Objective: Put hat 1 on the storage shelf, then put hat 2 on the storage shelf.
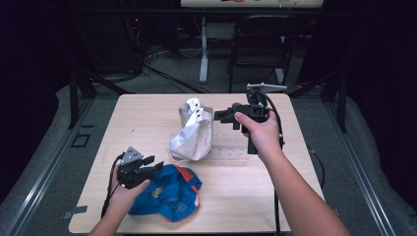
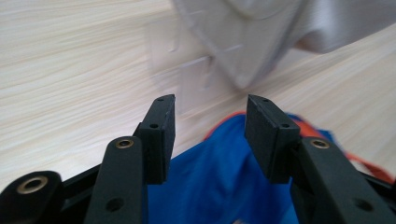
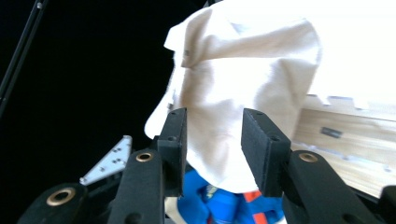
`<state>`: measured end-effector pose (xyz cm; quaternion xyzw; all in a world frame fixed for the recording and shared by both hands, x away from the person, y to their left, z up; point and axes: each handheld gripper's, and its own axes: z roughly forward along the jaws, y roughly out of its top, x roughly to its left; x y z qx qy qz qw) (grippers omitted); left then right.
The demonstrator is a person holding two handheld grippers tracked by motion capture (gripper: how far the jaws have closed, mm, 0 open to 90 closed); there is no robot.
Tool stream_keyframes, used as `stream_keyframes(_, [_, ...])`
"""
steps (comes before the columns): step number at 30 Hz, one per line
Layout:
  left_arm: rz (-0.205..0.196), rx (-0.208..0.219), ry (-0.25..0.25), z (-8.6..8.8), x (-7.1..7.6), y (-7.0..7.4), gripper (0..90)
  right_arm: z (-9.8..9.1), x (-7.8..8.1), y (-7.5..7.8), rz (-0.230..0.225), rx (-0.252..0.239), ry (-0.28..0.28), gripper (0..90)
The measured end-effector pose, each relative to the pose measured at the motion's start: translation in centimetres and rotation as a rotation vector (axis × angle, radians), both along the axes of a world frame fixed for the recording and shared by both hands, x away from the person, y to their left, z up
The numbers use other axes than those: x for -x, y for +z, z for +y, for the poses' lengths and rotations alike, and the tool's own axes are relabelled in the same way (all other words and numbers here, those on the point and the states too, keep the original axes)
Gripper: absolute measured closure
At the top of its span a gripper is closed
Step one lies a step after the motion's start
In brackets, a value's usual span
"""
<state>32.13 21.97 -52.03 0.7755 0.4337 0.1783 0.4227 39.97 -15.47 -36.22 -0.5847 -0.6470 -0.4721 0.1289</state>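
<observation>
The white cap (image 1: 193,132) stands upright at the table's (image 1: 246,196) middle, propped on a clear rack (image 1: 227,147). The right gripper (image 1: 222,116), jaws apart and empty, hangs just right of the cap's crown, pointing at it, so a short push leftward would likely meet cloth. The blue cap (image 1: 169,192) lies flat, nearer the person than the white cap; the left gripper (image 1: 156,165), also apart and empty, hovers over its left edge
</observation>
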Motion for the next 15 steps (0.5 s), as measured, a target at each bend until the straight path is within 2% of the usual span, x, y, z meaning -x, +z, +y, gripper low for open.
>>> stream_keyframes(1, [0.000, 0.000, 0.000, 0.0, 0.0, 0.0, 53.2, 0.0, 0.0, 0.0, 0.000, 0.000, 0.000, 61.1])
stream_keyframes(3, [-0.001, -0.007, 0.029, 1.3, 0.2, 0.1, 53.0, -0.9, 0.7, -0.6, -0.017, 0.004, -0.008, 60.8])
stream_keyframes(5, [-0.006, 0.005, 0.042, 2.0, 0.3, 0.1, 53.0, -1.4, 1.2, -1.2, -0.023, 0.007, -0.011, 60.7])
stream_keyframes(7, [-0.004, 0.023, 0.049, 2.4, 0.4, 0.0, 53.1, -1.5, 1.5, -1.5, -0.027, 0.014, -0.010, 60.8])
stream_keyframes(8, [0.006, 0.061, 0.067, 3.0, 0.5, -0.2, 53.1, -1.7, 2.0, -2.2, -0.031, 0.028, -0.006, 60.8])
stream_keyframes(13, [0.015, 0.053, 0.077, 3.5, 0.5, -0.5, 51.8, -1.7, 3.0, -4.0, -0.051, 0.091, 0.009, 60.7])
stream_keyframes(15, [0.028, 0.031, 0.073, 3.6, 0.5, -0.7, 51.2, -1.6, 3.3, -4.8, -0.051, 0.108, 0.011, 60.7])
